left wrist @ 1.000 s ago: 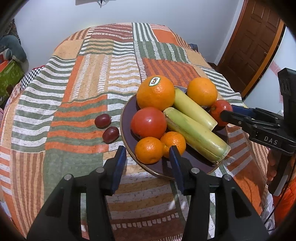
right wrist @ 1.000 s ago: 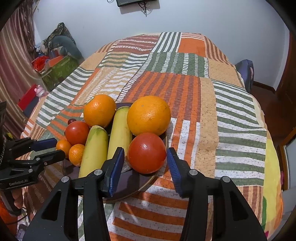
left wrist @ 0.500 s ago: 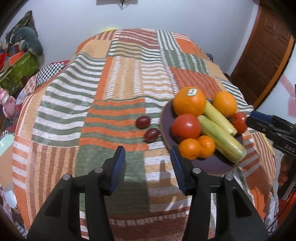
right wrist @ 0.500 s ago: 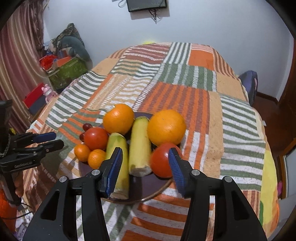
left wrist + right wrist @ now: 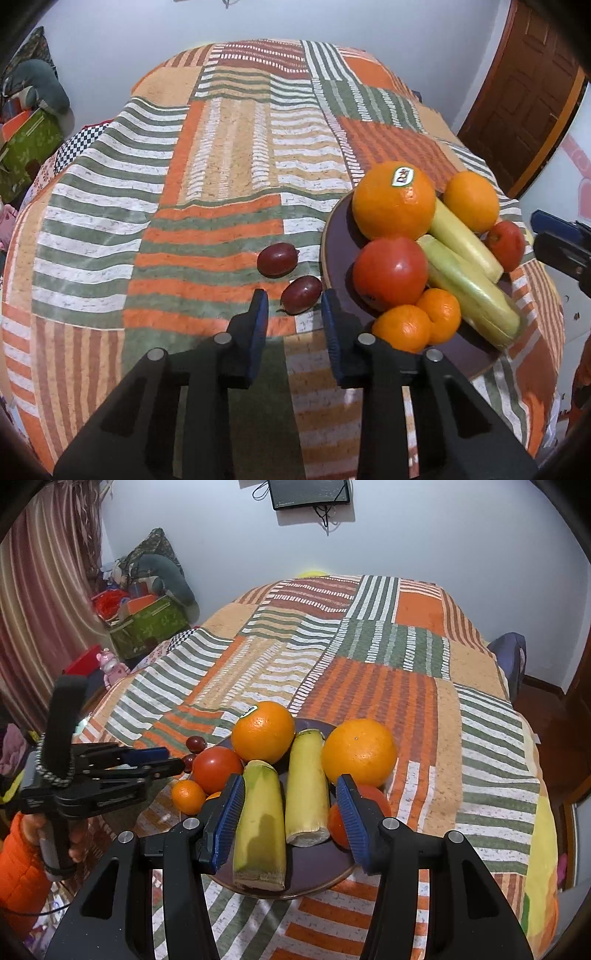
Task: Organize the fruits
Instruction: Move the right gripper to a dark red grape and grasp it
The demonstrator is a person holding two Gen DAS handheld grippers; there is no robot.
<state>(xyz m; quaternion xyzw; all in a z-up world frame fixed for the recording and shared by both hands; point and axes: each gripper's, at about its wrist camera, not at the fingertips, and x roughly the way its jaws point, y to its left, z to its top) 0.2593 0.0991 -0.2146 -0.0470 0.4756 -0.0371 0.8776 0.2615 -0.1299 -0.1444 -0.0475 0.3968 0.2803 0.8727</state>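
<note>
A dark round plate [image 5: 334,236] sits on a striped patchwork cloth [image 5: 229,147] covering the table, and it is the only container in view. It holds a large orange with a sticker [image 5: 393,201], a second large orange [image 5: 471,201], two pale green-yellow husked cobs [image 5: 469,288] lying side by side across the middle, a big red tomato [image 5: 389,273], a smaller tomato [image 5: 508,245] at the far rim, and two small mandarins [image 5: 404,326] touching each other at the near rim. Two dark red grapes [image 5: 277,259] lie off the plate on the cloth, just beside its left rim; the nearer grape [image 5: 301,289] almost meets the rim. The left gripper [image 5: 293,317] is lowered over that nearer grape: its jaws have just been closing to a narrow gap, the grape sits just ahead of the blue pads [image 5: 258,321], and no contact shows. The right gripper [image 5: 290,812] hovers above the plate's near side with a moderate gap, its pads flanking the cobs but holding nothing. A hand in an orange sleeve [image 5: 22,853] grips the left tool's handle.
</note>
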